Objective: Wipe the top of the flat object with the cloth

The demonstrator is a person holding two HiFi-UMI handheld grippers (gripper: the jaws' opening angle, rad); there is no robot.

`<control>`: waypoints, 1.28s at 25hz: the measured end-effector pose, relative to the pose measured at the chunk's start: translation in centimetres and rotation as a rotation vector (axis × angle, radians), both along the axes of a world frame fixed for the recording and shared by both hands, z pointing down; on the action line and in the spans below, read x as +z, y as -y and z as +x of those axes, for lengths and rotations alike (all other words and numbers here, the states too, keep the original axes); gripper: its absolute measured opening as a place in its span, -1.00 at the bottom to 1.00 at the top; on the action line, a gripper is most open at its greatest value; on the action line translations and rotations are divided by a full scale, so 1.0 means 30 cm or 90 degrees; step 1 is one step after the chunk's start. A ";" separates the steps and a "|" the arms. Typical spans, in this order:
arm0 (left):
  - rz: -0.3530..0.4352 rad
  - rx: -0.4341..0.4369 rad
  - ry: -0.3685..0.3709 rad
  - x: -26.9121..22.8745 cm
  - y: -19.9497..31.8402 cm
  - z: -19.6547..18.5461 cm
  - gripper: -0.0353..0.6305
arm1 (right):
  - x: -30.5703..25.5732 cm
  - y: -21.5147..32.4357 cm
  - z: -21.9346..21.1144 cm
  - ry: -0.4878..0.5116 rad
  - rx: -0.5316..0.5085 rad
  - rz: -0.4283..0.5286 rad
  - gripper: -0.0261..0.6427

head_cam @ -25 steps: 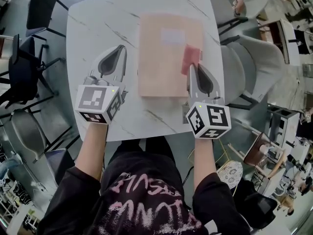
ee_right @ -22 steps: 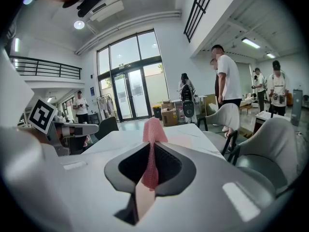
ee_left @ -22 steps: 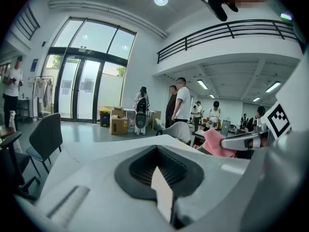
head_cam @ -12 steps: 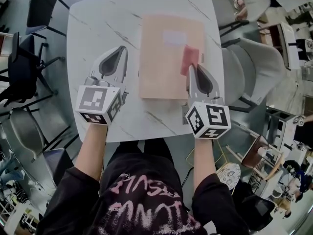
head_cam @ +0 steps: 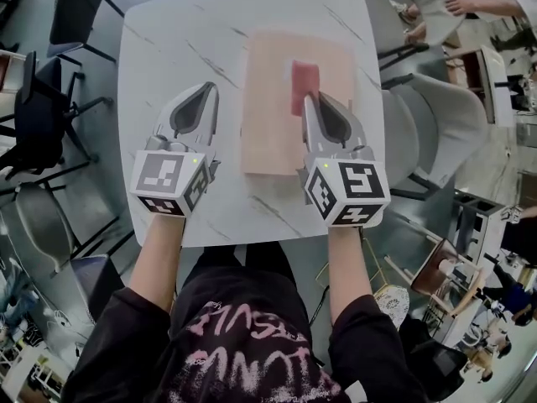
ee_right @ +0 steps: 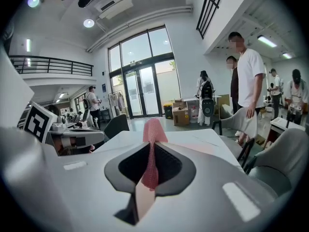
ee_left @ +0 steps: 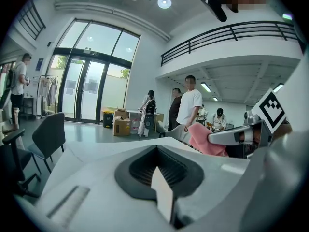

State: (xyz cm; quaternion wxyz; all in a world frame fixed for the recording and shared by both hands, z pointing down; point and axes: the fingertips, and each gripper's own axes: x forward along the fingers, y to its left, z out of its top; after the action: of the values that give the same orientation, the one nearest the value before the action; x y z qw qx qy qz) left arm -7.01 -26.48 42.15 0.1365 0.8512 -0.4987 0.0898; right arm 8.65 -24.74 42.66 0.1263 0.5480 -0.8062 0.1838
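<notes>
On the white marble table (head_cam: 159,49) I count one flat peach board (head_cam: 268,137), one pink cloth (head_cam: 304,86) and my two grippers. Right gripper (head_cam: 308,99): jaws clamped on the cloth, a pinched fold standing up between them in the right gripper view. The cloth's free end lies on the board's top, in its far right part. Left gripper (head_cam: 208,91): jaws pressed together with nothing between them, over bare table just left of the board, not touching it.
</notes>
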 end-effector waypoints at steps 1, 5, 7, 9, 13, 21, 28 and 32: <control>0.002 0.001 0.001 0.000 -0.002 0.000 -0.89 | 0.000 0.011 -0.020 0.003 -0.006 -0.002 -0.78; 0.000 -0.004 0.001 0.001 0.001 -0.009 -0.89 | 0.001 0.058 -0.103 0.015 -0.036 -0.009 -0.78; -0.002 -0.014 0.001 -0.005 0.006 -0.018 -0.89 | 0.004 0.075 -0.139 0.015 -0.052 -0.011 -0.78; -0.003 -0.021 0.002 -0.006 0.008 -0.026 -0.89 | 0.013 0.086 -0.166 0.017 -0.065 -0.018 -0.78; -0.004 -0.026 0.006 0.005 0.005 -0.034 -0.89 | 0.063 0.092 -0.210 0.017 -0.092 -0.053 -0.78; -0.011 -0.029 0.010 0.028 0.017 -0.046 -0.89 | 0.128 0.129 -0.266 0.025 -0.113 -0.091 -0.78; -0.014 -0.027 0.019 0.046 0.018 -0.048 -0.89 | 0.179 0.140 -0.283 0.031 -0.119 -0.125 -0.78; -0.016 -0.024 0.017 0.050 0.021 -0.049 -0.89 | 0.203 0.148 -0.283 0.027 -0.123 -0.141 -0.78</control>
State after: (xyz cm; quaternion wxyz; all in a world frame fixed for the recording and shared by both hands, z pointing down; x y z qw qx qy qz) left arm -8.47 -27.10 43.66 0.1422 0.8385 -0.5155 0.1046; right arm 0.15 -29.18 48.76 0.1860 0.4465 -0.8324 0.2704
